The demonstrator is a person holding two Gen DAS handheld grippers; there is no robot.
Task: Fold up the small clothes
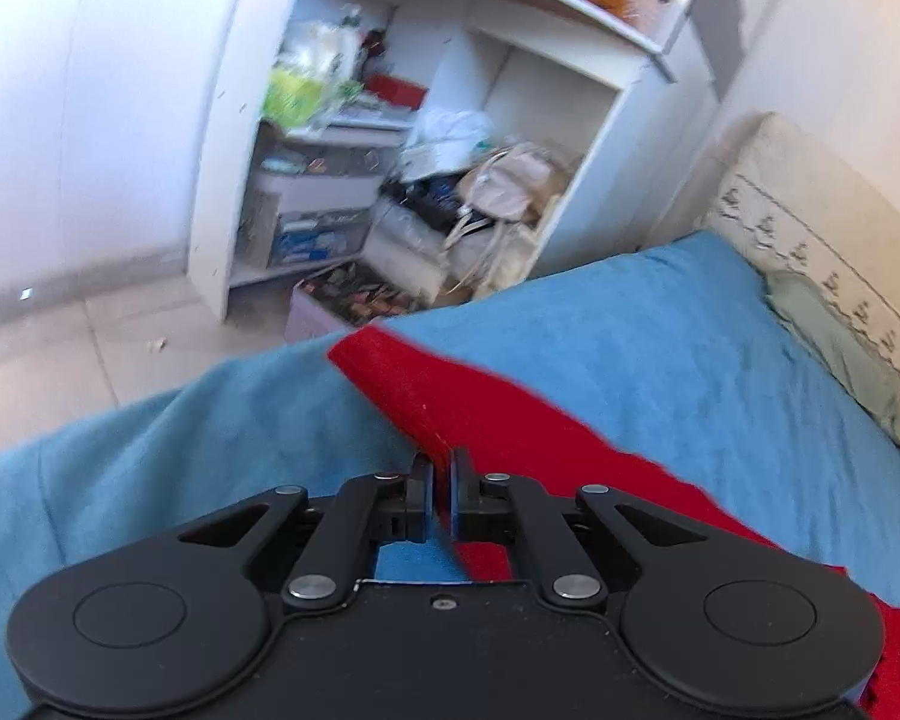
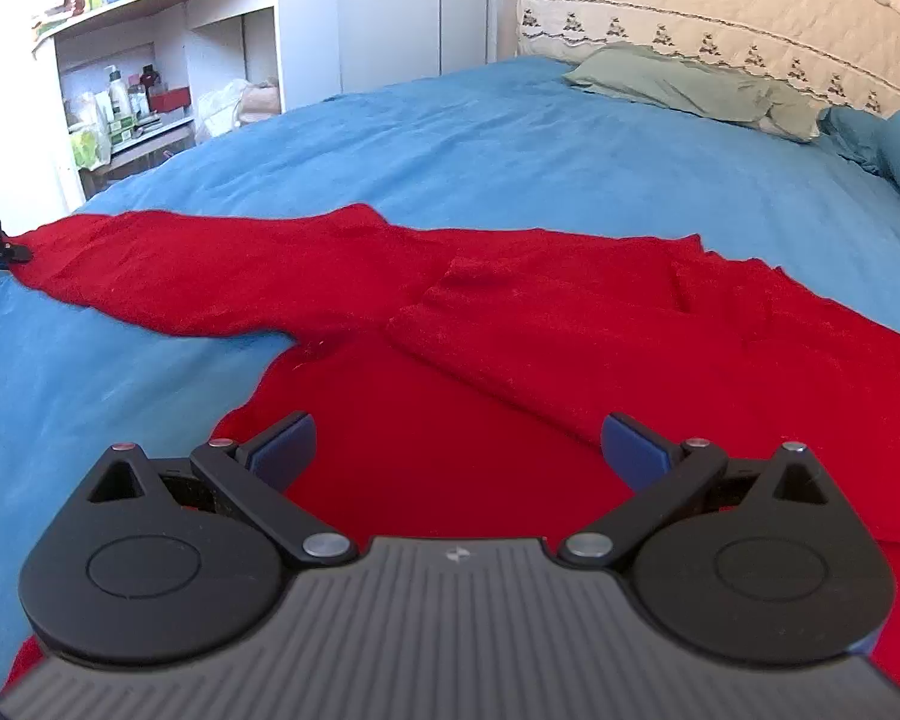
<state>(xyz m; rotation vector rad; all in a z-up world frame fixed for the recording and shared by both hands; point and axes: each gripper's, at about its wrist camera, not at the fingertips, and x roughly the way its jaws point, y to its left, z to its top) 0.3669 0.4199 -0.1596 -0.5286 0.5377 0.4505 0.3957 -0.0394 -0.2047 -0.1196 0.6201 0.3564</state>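
A blue bed fills both views, with a red garment spread across the middle. The left gripper pinches the sleeve end at far left; carry it inward smoothly. The right gripper, at bottom centre, hovers spread over the body.
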